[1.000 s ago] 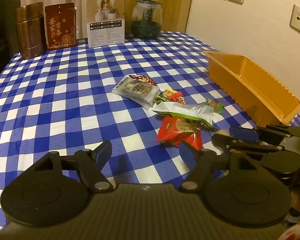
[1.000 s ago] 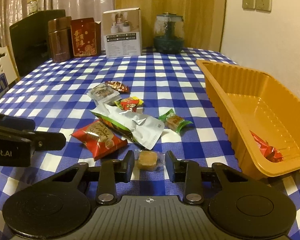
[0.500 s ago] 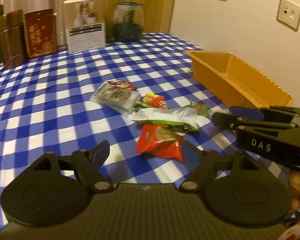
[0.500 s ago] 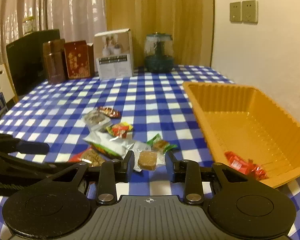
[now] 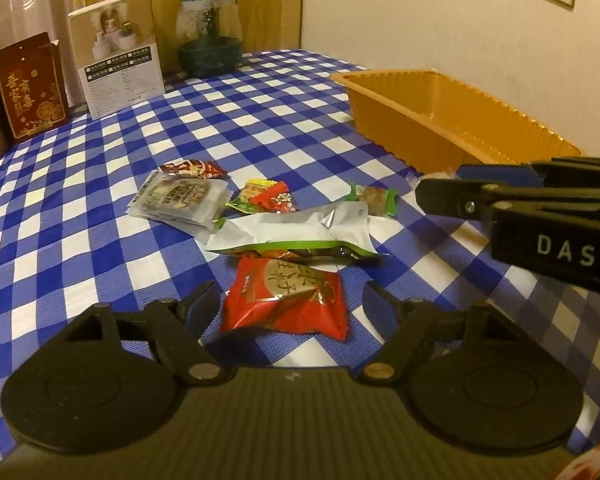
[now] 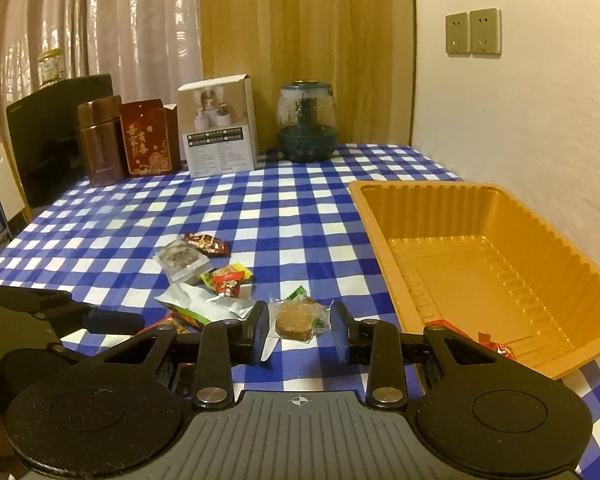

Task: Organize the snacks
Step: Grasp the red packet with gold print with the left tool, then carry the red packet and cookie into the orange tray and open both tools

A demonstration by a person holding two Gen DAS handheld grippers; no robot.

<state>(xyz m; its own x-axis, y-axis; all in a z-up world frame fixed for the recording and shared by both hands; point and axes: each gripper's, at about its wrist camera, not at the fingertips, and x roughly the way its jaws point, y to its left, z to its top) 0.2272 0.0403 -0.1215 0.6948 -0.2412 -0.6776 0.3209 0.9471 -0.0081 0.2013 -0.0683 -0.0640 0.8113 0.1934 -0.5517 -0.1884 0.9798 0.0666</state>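
A red snack packet (image 5: 286, 300) lies on the blue checked tablecloth between the fingers of my left gripper (image 5: 290, 298). Its jaws are closing, but the pads stand clear of the packet on both sides. My right gripper (image 6: 300, 320) is shut on a clear-wrapped brown cake (image 6: 294, 318), held above the cloth just left of the orange tray (image 6: 374, 236). A red wrapped snack (image 6: 496, 346) lies in the tray's near corner. In the left wrist view the right gripper (image 5: 440, 196) reaches in from the right, in front of the tray (image 5: 412, 136).
More snacks lie beyond the red packet: a silver-green pouch (image 5: 296, 232), a grey packet (image 5: 180, 200), a red-and-yellow candy (image 5: 266, 200) and a green-wrapped one (image 5: 374, 198). Boxes (image 6: 220, 136), a brown tin (image 6: 100, 140) and a glass jar (image 6: 308, 124) line the far edge. A wall is on the right.
My left gripper has moved forward and down until the red packet lies between its fingers. My right gripper has lifted the brown cake off the cloth.
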